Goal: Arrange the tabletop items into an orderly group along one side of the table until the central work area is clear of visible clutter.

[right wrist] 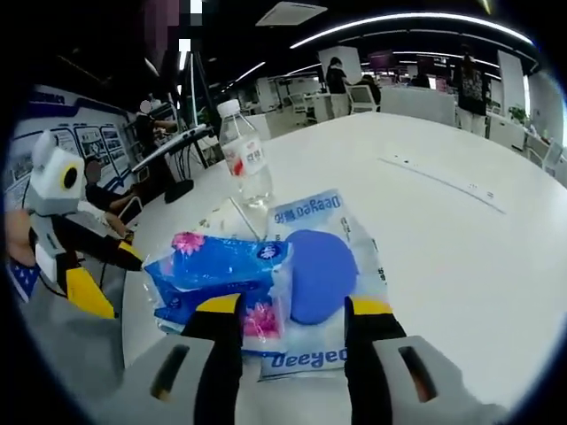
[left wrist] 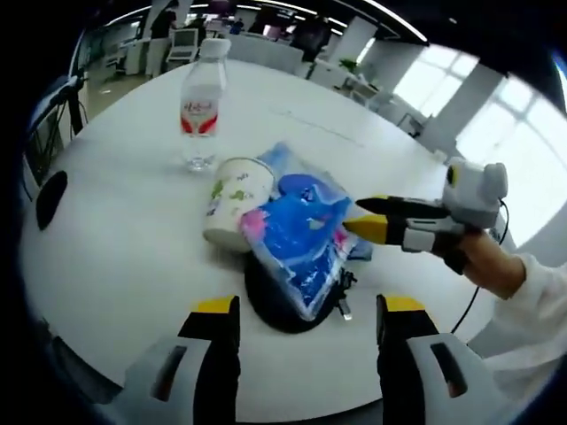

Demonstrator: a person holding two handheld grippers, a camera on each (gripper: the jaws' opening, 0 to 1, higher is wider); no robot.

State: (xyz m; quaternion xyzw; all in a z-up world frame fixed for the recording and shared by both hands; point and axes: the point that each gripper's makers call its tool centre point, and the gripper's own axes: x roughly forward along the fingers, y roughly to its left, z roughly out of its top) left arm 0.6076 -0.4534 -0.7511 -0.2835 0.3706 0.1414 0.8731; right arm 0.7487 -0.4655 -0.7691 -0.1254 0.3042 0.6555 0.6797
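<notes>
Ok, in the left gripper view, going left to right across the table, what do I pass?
Water bottle → paper cup → blue packets → the right tool, coming in from the right side.

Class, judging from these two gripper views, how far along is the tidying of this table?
Done: little; the water bottle, paper cup, blue packets and black pad sit clustered mid-table. In hand: the right gripper is open around a blue packet; the left gripper hovers open. Left: moving everything to one side.
</notes>
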